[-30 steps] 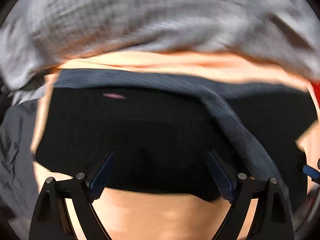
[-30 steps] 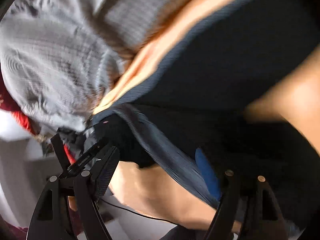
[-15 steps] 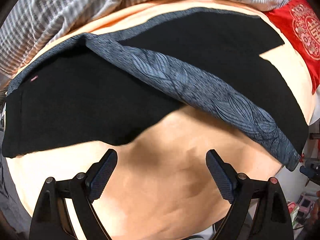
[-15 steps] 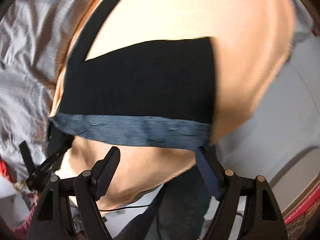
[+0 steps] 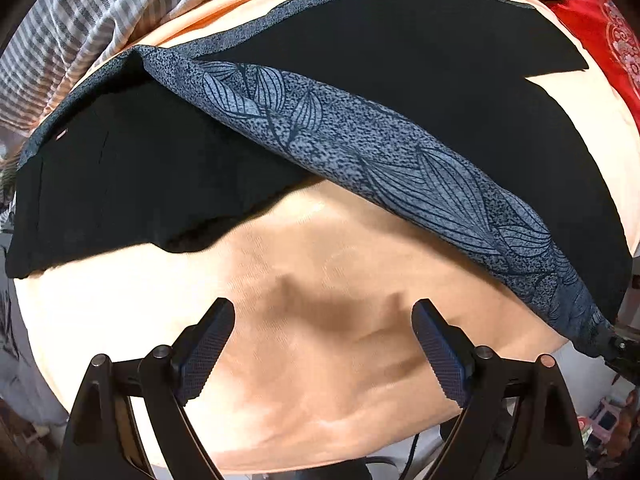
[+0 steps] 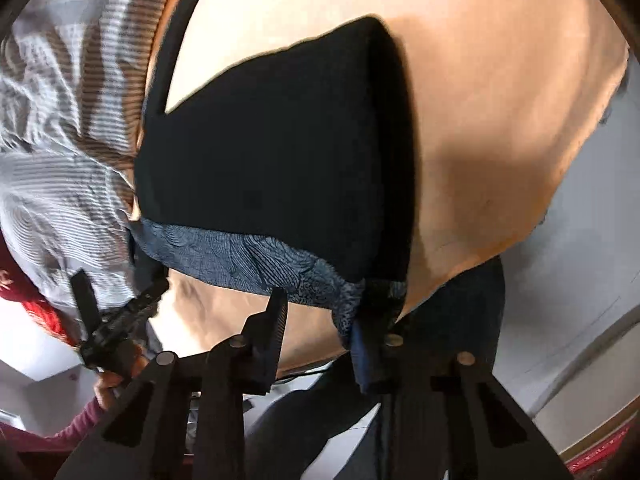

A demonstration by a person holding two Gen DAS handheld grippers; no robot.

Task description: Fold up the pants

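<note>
Right gripper (image 6: 320, 320), low centre of its frame: jaws have just been closing, and the patterned grey-blue band (image 6: 256, 260) of the black pants (image 6: 272, 152) bunches against the right pad (image 6: 362, 354); the left pad still stands clear, so we cannot call it a grip. Left gripper (image 5: 323, 344), bottom of its frame, stands wide apart over bare peach bedsheet (image 5: 320, 380), nothing between. Pants lie flat across the upper half there. We judge the fabric light, limp and stretchy; the thicker band edge is the firmest hold.
</note>
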